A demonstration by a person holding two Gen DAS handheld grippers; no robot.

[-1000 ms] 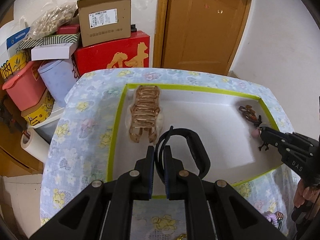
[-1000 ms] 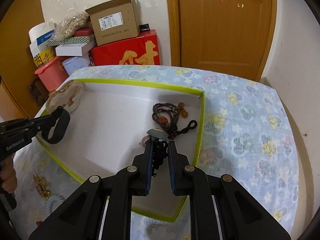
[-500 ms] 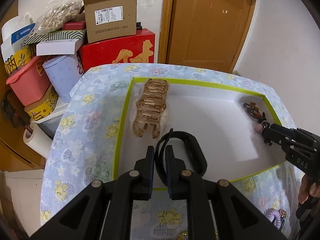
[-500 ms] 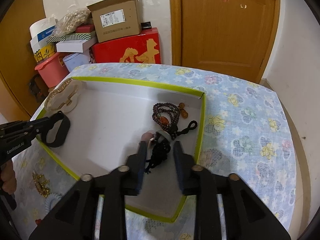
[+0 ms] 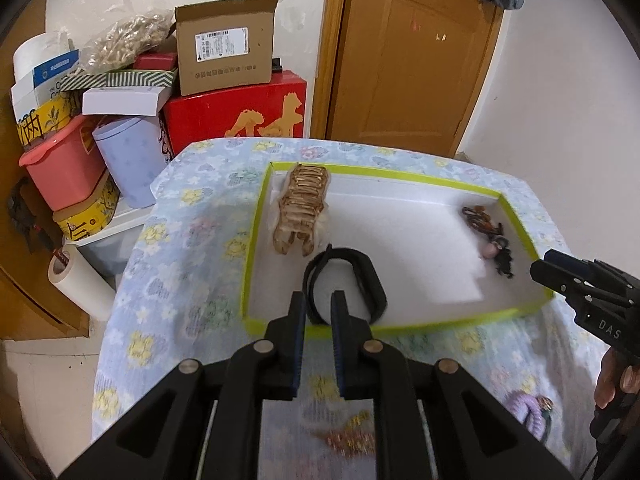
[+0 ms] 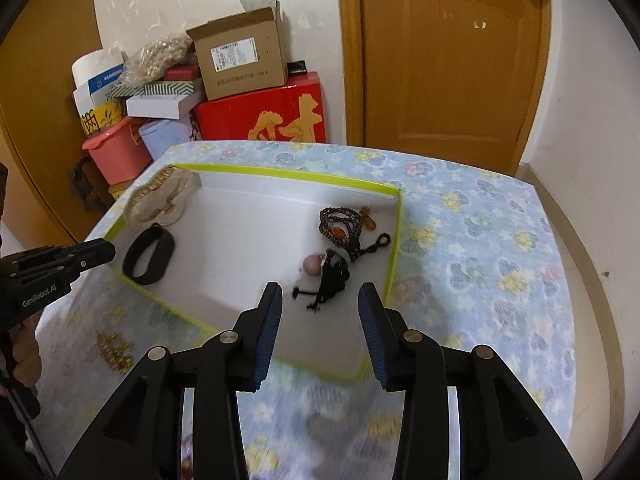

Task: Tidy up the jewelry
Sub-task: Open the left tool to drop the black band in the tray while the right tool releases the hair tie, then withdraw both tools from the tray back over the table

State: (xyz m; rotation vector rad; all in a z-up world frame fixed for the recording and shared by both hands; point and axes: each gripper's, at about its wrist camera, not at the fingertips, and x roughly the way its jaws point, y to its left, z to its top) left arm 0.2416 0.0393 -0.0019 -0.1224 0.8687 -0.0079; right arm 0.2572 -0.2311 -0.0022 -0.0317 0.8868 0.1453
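A white tray with a green rim (image 5: 400,326) (image 6: 394,236) lies on the flowered cloth. A black wristband (image 5: 348,280) (image 6: 148,254) lies in its near left part. My left gripper (image 5: 318,304) (image 6: 106,250) is open with a narrow gap, its fingers apart from the band, just outside the rim. A black tasselled pendant with a pink bead (image 6: 326,270) (image 5: 498,252) lies near the right wall by a dark bead bracelet (image 6: 340,226) (image 5: 480,220). My right gripper (image 6: 320,300) (image 5: 540,268) is wide open and empty, near the tray's near edge. A gold hair claw (image 5: 302,204) (image 6: 160,196) rests at the far left.
Gold jewelry (image 5: 348,436) (image 6: 114,350) and a purple scrunchie (image 5: 528,412) lie on the cloth in front of the tray. Boxes and tubs (image 5: 236,64) are stacked behind the table, next to a wooden door (image 5: 408,60). The cloth-covered table falls off at left.
My left gripper opened, let the wristband drop in the tray and drew back. My right gripper released the tasselled pendant, opened wide and pulled back toward the near edge.
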